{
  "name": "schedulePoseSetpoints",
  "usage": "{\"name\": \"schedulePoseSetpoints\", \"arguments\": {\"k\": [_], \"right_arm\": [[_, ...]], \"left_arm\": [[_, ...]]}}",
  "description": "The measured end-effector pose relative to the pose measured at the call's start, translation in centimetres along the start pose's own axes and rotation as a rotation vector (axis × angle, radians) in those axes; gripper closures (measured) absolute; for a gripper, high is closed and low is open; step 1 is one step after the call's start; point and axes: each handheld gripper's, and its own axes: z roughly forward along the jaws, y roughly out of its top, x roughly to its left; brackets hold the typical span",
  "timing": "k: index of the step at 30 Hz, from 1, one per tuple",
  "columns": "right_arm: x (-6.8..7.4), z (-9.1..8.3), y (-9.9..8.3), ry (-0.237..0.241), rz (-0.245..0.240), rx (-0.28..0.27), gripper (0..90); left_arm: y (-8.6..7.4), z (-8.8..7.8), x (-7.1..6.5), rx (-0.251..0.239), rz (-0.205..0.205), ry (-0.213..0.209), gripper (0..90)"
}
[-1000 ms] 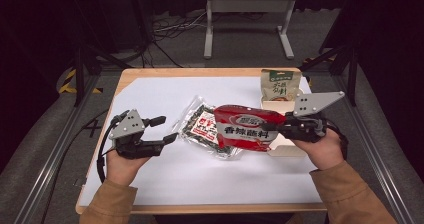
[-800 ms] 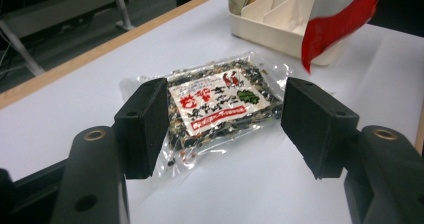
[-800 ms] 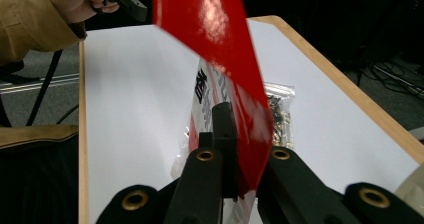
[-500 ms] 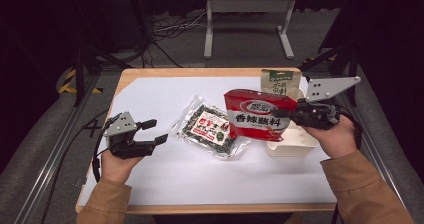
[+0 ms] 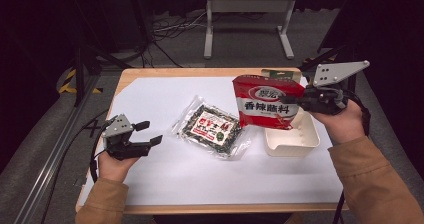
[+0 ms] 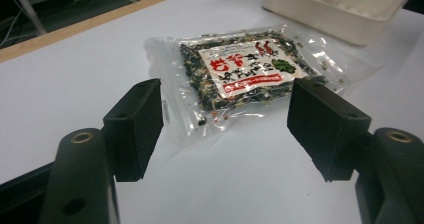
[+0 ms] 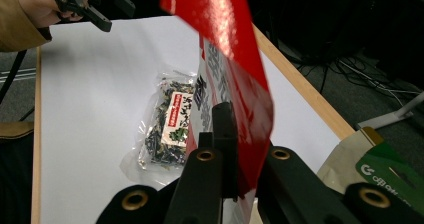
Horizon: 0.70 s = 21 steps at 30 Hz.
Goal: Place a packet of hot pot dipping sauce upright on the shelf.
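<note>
So the glossy red foil pouch with white lettering (image 5: 267,106) is hanging upright in the air right now, long axis pretty much vertical, top edge pointing up and its bottom edge dangling just over the shallow cream plastic tray (image 5: 292,141) on the right side of the table. The right gripper (image 5: 300,100) is pinching it by its right edge, jaws pressed together on the foil, and in the right gripper view the pouch (image 7: 225,54) is rising up between the two black jaws, seen nearly edge-on. Just behind the pouch, a tan paper bag with a green label (image 5: 280,75) is standing at the back edge of the table, mostly hidden. Left of the tray, a clear plastic packet of dark dried bits with a red and white label (image 5: 212,129) is lying flat on the white sheet covering the table (image 5: 165,169), long axis running diagonally from upper left to lower right in the high view, close to the tray but I can't tell if it's touching. Further left, the left gripper (image 5: 152,134) is hovering low over the sheet in the person's left hand (image 5: 112,164), jaws spread wide and gripping nothing; in the left gripper view the packet (image 6: 245,71) is sitting ahead of the open jaws, apart from them.
</note>
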Motion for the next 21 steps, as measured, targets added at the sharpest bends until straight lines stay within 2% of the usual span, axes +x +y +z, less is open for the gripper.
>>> {"name": "schedulePoseSetpoints", "arguments": {"k": [4, 7, 8, 15, 21], "right_arm": [[-0.9, -0.1, -0.1, -0.003, -0.015, -0.008, 89.1], [-1.5, -0.1, -0.2, -0.009, -0.029, -0.011, 89.1], [-1.8, -0.2, -0.2, -0.011, -0.032, -0.011, 89.1], [-3.0, -0.6, -0.5, -0.025, -0.032, -0.011, 89.1], [-4.3, -1.2, -1.3, -0.056, -0.035, -0.004, 89.1]], "left_arm": [[-0.5, 0.1, 0.3, 0.015, -0.014, 0.000, 31.3], [-0.6, 0.1, 0.5, 0.012, -0.009, 0.009, 31.3], [-0.7, 0.0, 0.5, 0.013, -0.026, 0.004, 31.2], [-0.9, 0.2, 0.6, 0.024, -0.026, 0.005, 31.2], [-1.2, 0.1, 0.6, 0.033, -0.033, 0.005, 31.2]]}}
